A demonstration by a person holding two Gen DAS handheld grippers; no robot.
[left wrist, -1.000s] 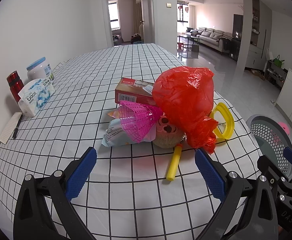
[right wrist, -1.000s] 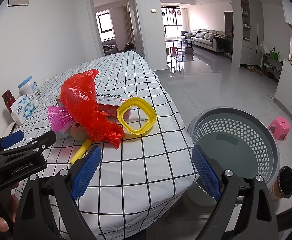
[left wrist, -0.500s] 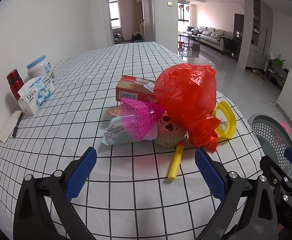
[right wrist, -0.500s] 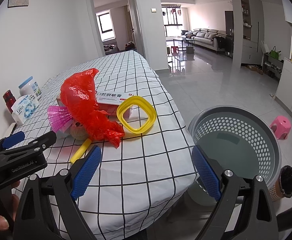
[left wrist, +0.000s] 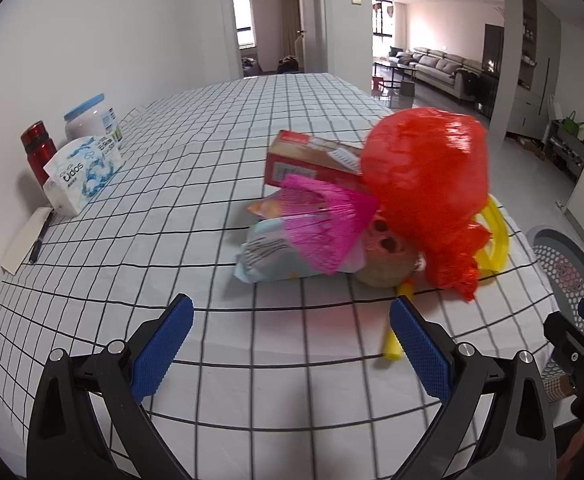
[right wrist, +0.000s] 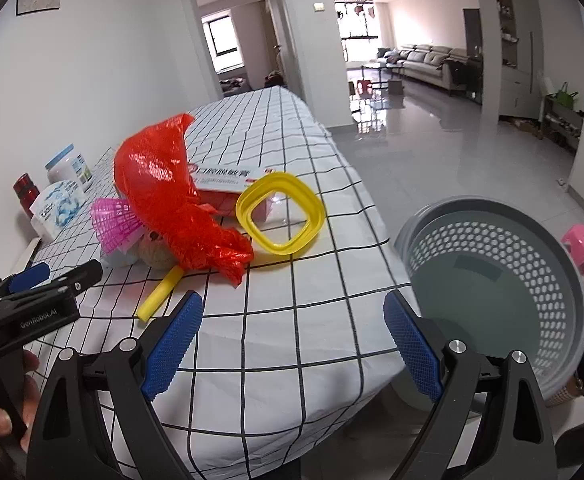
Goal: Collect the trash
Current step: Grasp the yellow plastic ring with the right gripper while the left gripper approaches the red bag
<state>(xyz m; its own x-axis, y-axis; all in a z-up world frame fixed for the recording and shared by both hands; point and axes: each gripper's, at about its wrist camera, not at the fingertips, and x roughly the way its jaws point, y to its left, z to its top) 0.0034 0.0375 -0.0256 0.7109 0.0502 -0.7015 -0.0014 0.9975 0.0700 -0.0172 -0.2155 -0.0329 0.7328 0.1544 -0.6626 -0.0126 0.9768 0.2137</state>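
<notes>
A trash pile lies on the checked tablecloth: a red plastic bag, a pink mesh piece, a red carton, a pale blue packet, a yellow ring lid, a yellow tube and a brown round thing. My left gripper is open, just short of the pile. My right gripper is open above the table's front edge. A grey perforated basket stands on the floor to the right.
A red bottle, a white jar, a tissue pack and a notepad with a pen stand along the wall at the left. A pink stool stands on the floor beyond the basket.
My left gripper has moved closer to the pile and a little left. The right gripper has hardly moved. Both stay open.
</notes>
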